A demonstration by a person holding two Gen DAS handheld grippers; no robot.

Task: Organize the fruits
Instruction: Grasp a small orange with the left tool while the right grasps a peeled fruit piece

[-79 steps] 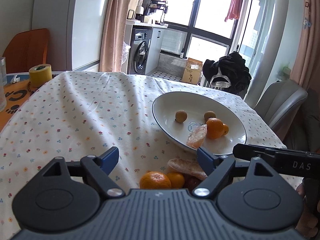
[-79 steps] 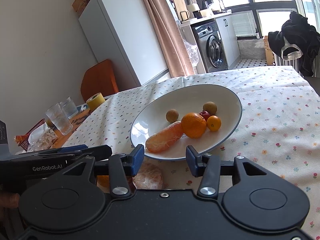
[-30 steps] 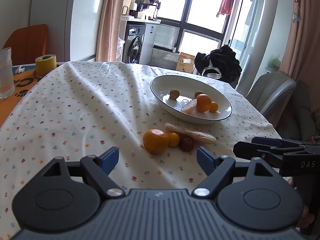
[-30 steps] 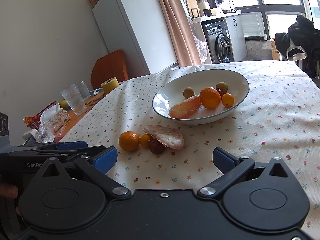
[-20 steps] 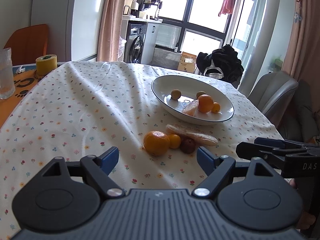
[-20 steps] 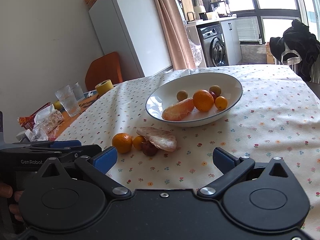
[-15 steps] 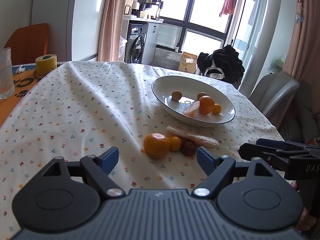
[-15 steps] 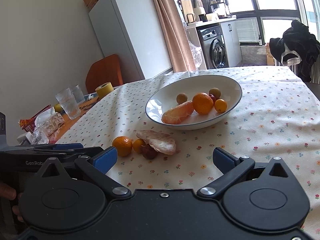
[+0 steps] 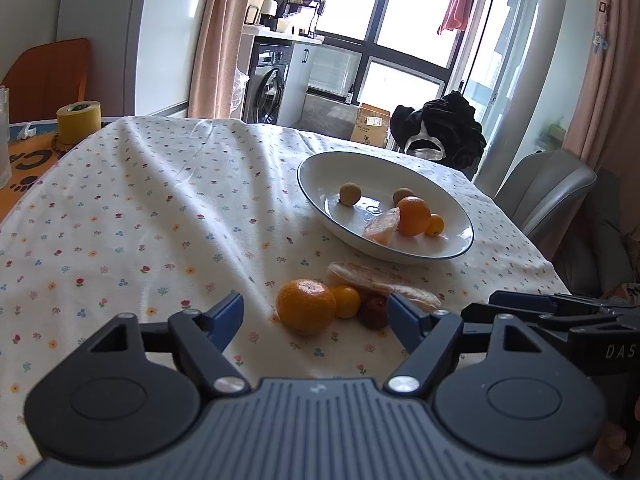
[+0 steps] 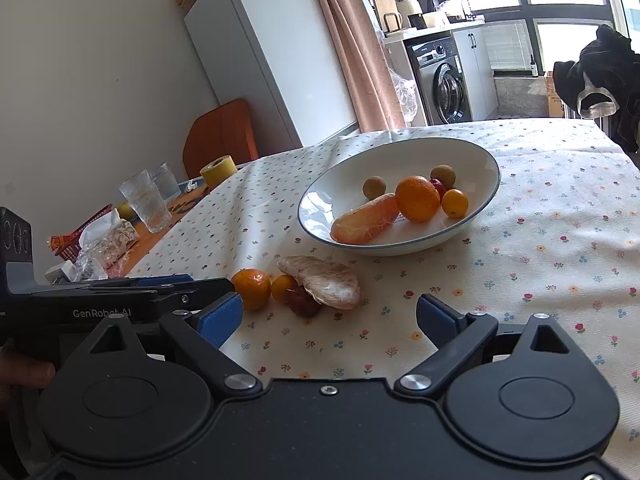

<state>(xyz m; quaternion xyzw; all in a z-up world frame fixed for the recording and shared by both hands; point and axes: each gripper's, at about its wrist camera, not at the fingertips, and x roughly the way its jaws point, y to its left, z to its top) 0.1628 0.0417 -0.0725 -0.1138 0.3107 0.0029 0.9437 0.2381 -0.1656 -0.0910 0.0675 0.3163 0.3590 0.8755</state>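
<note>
Your left hand-held gripper [image 9: 316,316] is closing with its jaws apart, the mandarin [image 9: 306,306] sitting just beyond them, untouched; your right hand-held gripper [image 10: 328,320] is closing over bare cloth. Only the right view is showing the glasses [image 10: 146,200] far left. Loose fruit is lying near the bowl [image 10: 480,160], with open table [image 10: 560,280] stretching right.

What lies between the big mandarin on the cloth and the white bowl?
In the right wrist view, a small orange fruit, a dark red fruit and a peeled pomelo segment lie between mandarin and bowl.
</note>
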